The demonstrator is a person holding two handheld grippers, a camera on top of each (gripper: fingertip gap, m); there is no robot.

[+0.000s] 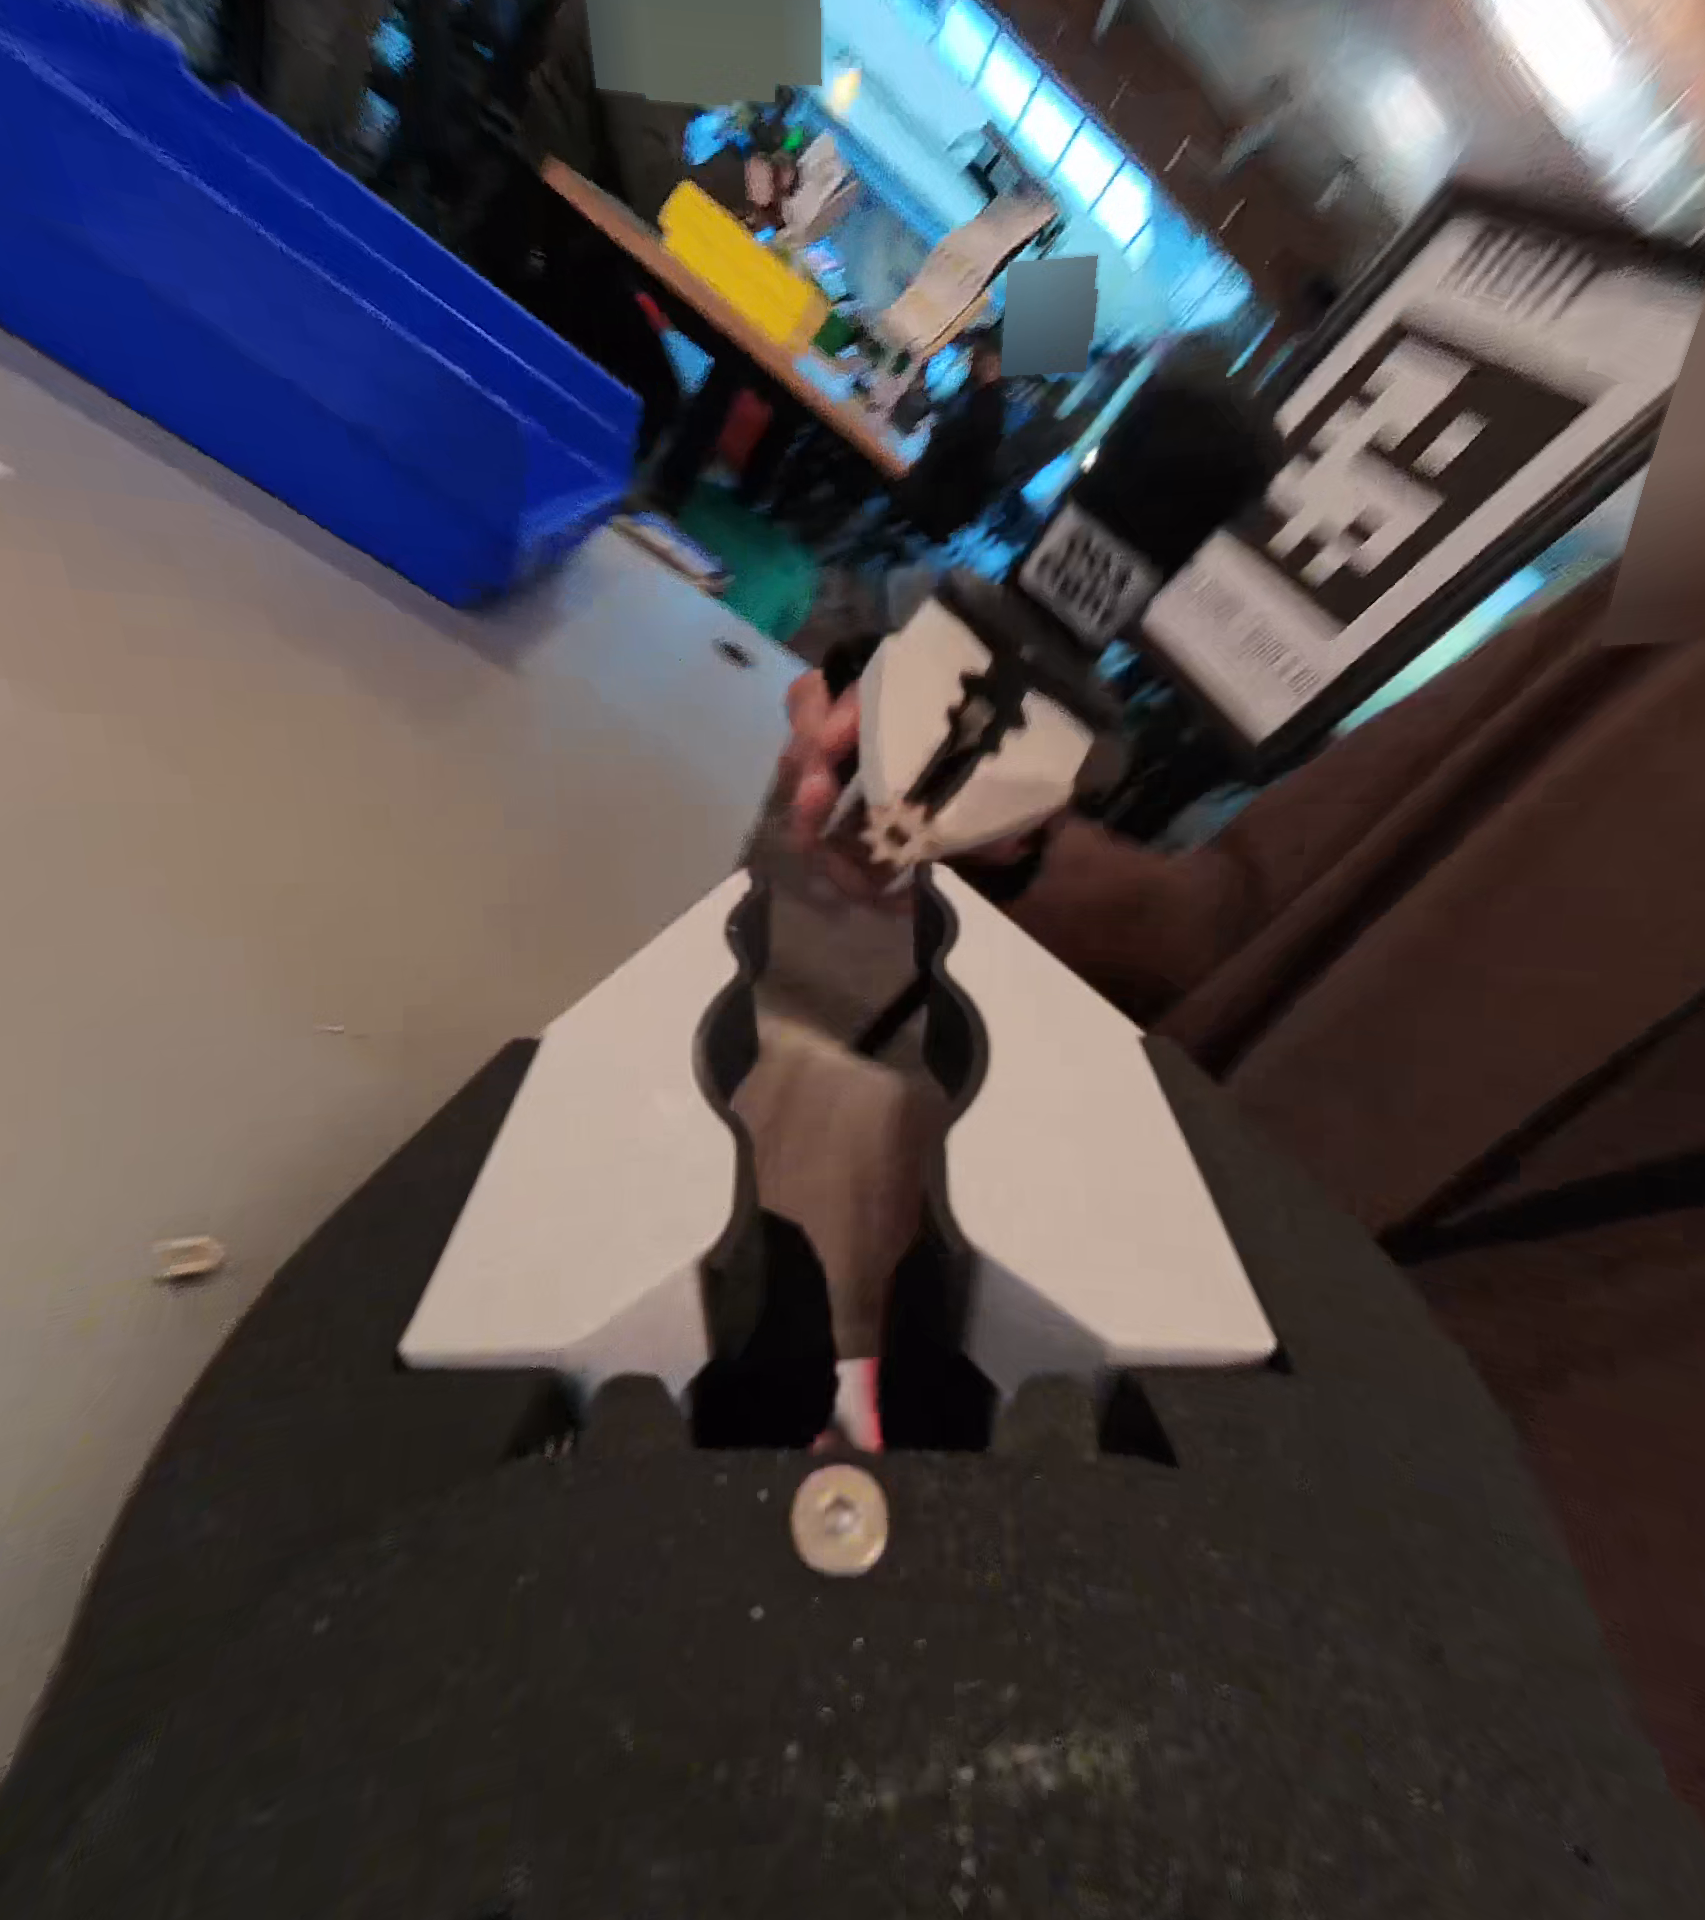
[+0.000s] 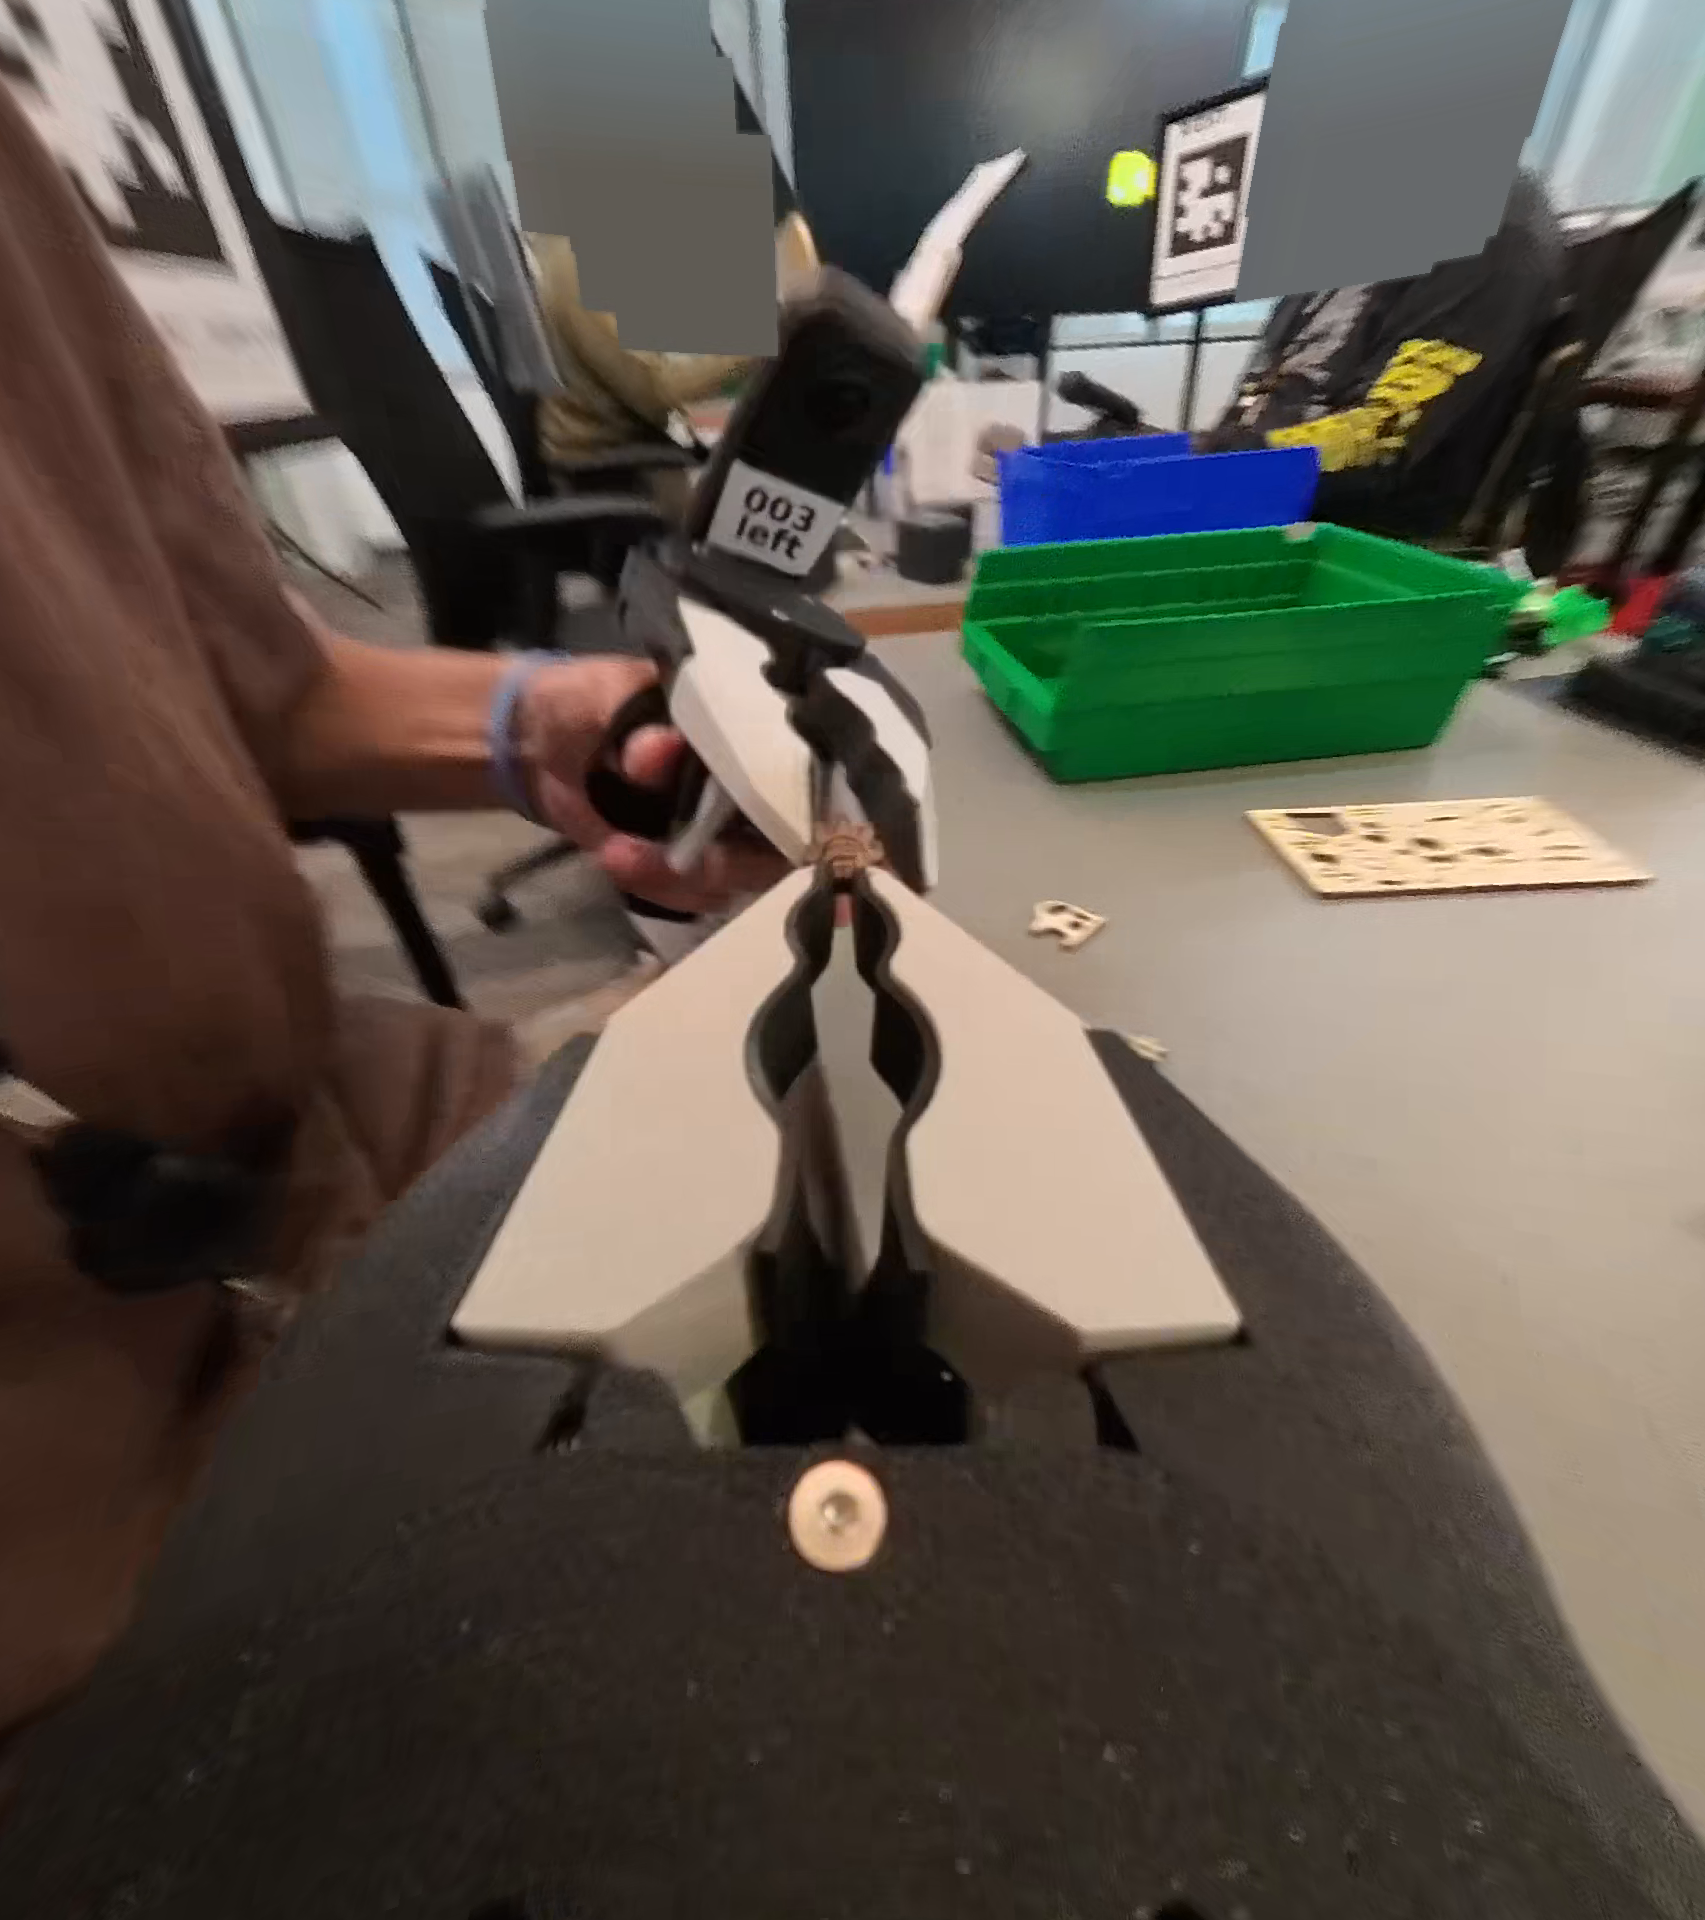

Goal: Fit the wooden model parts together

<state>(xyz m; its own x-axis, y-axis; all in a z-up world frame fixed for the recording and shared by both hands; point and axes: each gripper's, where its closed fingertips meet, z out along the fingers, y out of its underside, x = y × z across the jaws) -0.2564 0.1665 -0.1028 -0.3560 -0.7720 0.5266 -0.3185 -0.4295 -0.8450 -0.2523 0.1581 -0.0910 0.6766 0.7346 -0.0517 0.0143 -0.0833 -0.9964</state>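
Up in the air, off the table's edge, the two white-fingered grippers meet tip to tip. From the right wrist view, the right gripper [image 2: 840, 902] has its jaws almost closed on a small tan wooden gear-shaped part [image 2: 840, 854], and the left gripper [image 2: 853, 831] at 12 o'clock touches that part; whether its jaws pinch it I cannot tell. At 2 o'clock, a pale punched wooden sheet [image 2: 1445, 844] lies on the grey table [image 2: 1347, 1091], with a green plastic bin [image 2: 1232, 644] beyond it.
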